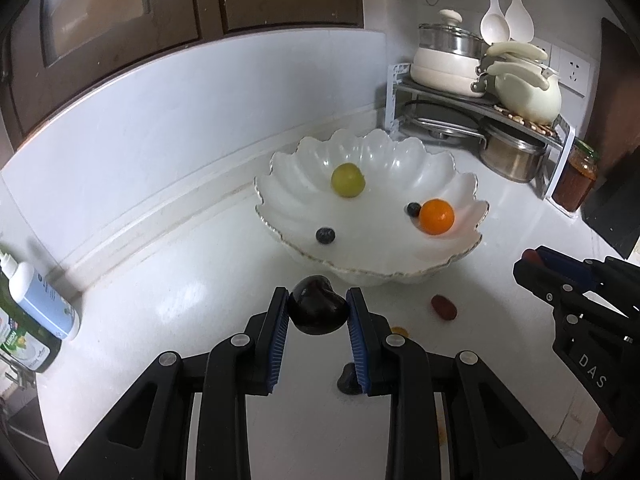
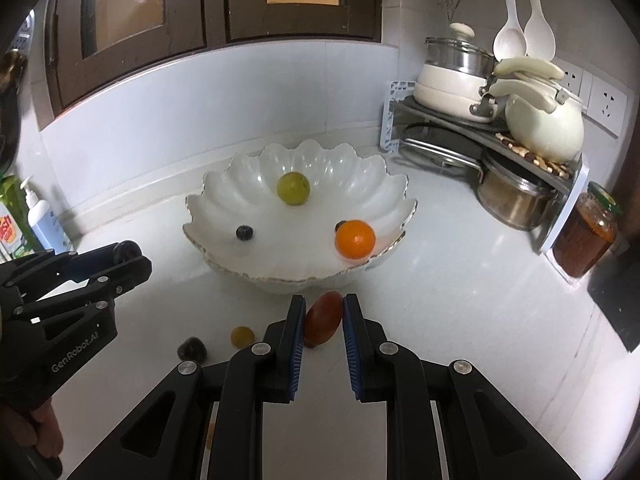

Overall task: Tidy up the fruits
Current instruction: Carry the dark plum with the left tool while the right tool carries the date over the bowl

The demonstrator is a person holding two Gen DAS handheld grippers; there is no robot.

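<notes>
Fruits: being gathered into the scalloped white bowl (image 1: 360, 160), partly done, judging by the layout. Already sitting inside: a green-yellow fruit (image 1: 348, 180), an orange (image 1: 437, 216) and two blueberries (image 1: 325, 235), one touching the orange.

Gripping a dark fruit (image 1: 318, 312), probably a plum, between the pads of the left tongs (image 1: 318, 300), just short of the bowl's near rim and apparently clear of the tabletop (image 1: 180, 300). Clamping an oblong red fruit (image 2: 322, 320) in the right tongs (image 2: 323, 304), likewise just before the rim. Holding both pieces at the tips, seemingly so as to drop them over the wavy edge without the fingers knocking it.

Waiting on the tabletop near the bowl: a second red fruit (image 1: 444, 307), a small yellow fruit (image 2: 242, 336) and a dark wrinkled fruit (image 2: 193, 349), all apart from one another.

Standing further out: a corner rack (image 1: 440, 88) loaded with pots in the far right corner, a jar (image 1: 576, 180) beside it, soap bottles (image 1: 36, 304) at the left edge. Blocking nothing between tongs and bowl; only the raised rim needing care, plus the two tools coming in side by side.
</notes>
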